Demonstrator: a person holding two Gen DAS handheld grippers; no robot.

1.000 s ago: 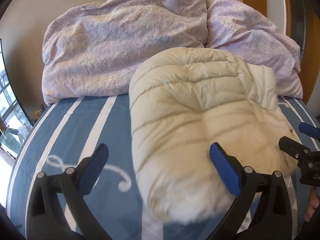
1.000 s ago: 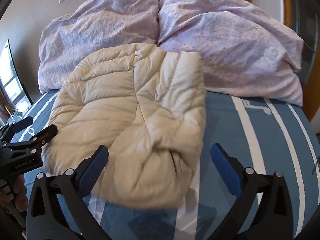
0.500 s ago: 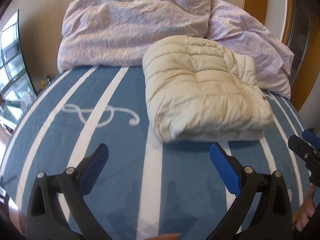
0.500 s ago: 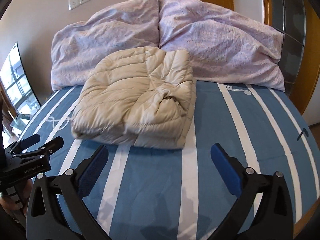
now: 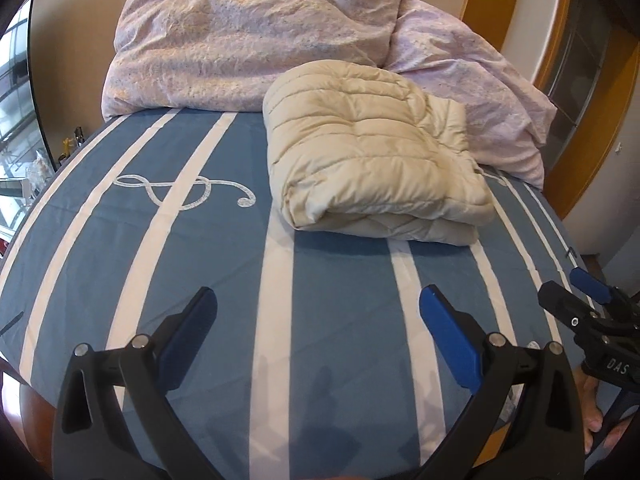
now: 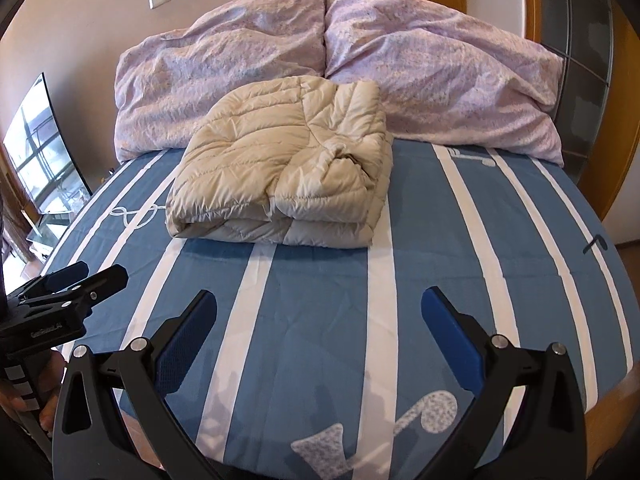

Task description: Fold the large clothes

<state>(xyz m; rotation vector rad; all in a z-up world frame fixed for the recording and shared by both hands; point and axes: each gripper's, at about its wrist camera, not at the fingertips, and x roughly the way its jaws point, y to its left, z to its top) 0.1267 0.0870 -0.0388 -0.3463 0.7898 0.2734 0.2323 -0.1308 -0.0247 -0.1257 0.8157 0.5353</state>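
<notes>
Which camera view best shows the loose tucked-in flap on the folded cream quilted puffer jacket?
The right wrist view: the folded cream quilted puffer jacket faces it with the tucked flap and stacked layers exposed. The left wrist view shows the same jacket from its smooth rounded side, with the flap mostly hidden.

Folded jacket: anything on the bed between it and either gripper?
Nothing visible. Only bare striped bedsheet lies between the cream puffer jacket and the open left gripper and right gripper.
</notes>
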